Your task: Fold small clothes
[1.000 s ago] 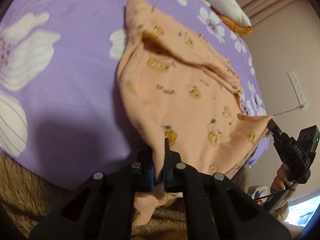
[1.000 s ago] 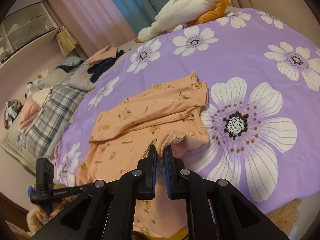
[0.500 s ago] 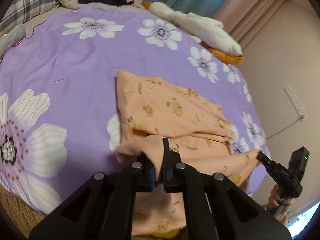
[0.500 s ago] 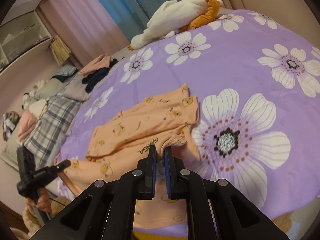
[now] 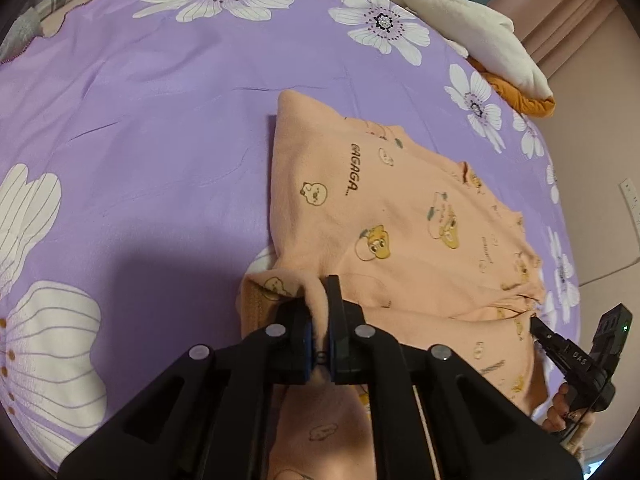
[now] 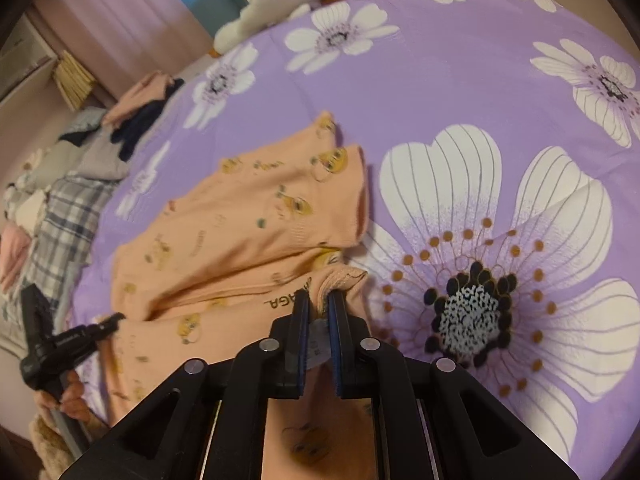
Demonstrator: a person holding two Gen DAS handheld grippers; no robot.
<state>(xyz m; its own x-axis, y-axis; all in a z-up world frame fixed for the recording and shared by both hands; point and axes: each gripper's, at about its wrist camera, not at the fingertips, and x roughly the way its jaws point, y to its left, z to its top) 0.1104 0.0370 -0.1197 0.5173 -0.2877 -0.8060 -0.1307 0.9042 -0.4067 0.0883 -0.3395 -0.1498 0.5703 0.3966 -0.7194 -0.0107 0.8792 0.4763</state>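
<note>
A small peach garment [image 5: 384, 216] with yellow cartoon prints lies partly folded on the purple flowered bedspread [image 5: 140, 140]. My left gripper [image 5: 320, 300] is shut on a bunched edge of the garment at its near left corner. My right gripper [image 6: 319, 300] is shut on the other near corner of the same garment [image 6: 248, 224], just above the bed. Each gripper shows in the other's view: the right one [image 5: 568, 356] at the garment's right edge, the left one [image 6: 72, 340] at its left edge. The near part of the garment hangs below the fingers.
A white and orange plush toy [image 5: 472, 36] lies at the head of the bed. A pile of clothes and a plaid blanket [image 6: 60, 216] sit on the left side. A wall with a socket [image 5: 630, 204] is to the right. Curtains [image 6: 132, 12] hang behind.
Both grippers have carried the garment's near edge forward over the rest, and lowered toward the bed. The garment lies flatter and doubled over. Both stay shut.
</note>
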